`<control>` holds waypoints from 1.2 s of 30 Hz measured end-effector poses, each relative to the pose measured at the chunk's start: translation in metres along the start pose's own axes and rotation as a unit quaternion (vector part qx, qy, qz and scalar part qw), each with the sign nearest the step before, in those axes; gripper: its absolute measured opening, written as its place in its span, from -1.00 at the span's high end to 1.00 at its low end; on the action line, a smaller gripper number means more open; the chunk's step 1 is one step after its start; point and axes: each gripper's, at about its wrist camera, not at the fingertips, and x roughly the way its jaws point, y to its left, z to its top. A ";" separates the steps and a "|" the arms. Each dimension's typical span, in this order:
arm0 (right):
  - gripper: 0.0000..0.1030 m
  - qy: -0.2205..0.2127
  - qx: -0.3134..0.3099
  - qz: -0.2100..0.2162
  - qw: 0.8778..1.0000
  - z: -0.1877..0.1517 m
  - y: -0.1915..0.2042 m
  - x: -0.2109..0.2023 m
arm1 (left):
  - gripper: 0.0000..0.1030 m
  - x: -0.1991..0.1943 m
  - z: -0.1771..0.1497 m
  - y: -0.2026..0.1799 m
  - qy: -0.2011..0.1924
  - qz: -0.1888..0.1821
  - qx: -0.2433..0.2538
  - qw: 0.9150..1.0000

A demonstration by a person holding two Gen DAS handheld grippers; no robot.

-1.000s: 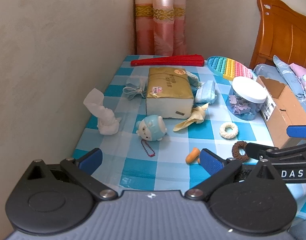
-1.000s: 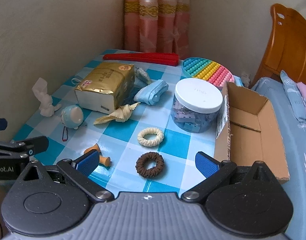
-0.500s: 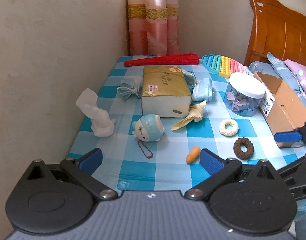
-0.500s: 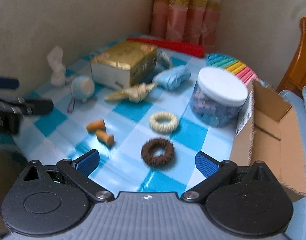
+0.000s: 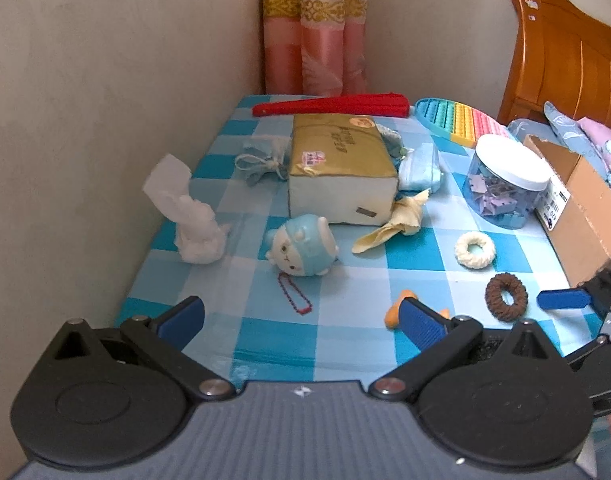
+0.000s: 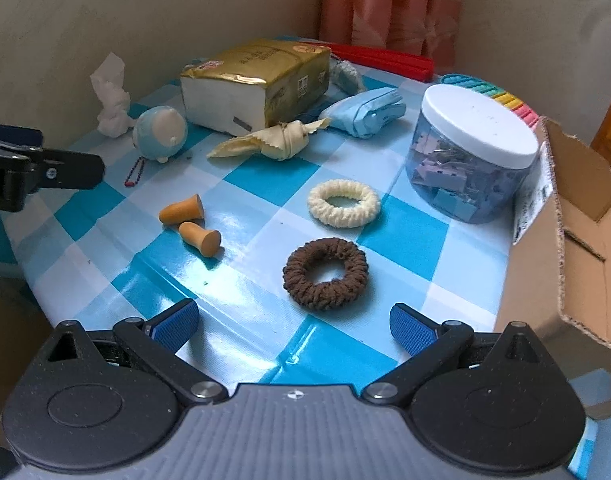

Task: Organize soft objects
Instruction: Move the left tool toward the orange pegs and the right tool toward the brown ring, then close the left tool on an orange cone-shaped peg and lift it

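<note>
1. Indoor light, moderate and even; shadows soft and short.
2. Glare streaks on the glossy tablecloth in the right view.
3. Strong fisheye bend, dark vignette in the corners.
4. Left view slightly soft; fan smeared.
5. Right view sharper; brown ring crisp.
</note>
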 end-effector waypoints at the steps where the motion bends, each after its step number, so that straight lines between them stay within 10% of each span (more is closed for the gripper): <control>1: -1.00 -0.001 -0.001 0.001 1.000 0.000 -0.001 0.000 | -0.99 0.002 0.000 0.000 0.001 -0.001 -0.002 1.000; 23: -1.00 -0.052 -0.021 0.014 0.998 -0.014 -0.003 -0.002 | -0.92 0.020 -0.004 -0.052 0.007 -0.087 0.075 0.993; 31: -1.00 -0.066 -0.032 0.025 0.997 -0.019 -0.006 -0.005 | -0.07 0.018 -0.009 -0.070 0.035 -0.132 0.097 0.986; 36: -1.00 -0.070 -0.033 0.027 0.997 -0.021 -0.006 -0.006 | -0.05 0.025 -0.009 -0.072 0.049 -0.126 0.087 0.987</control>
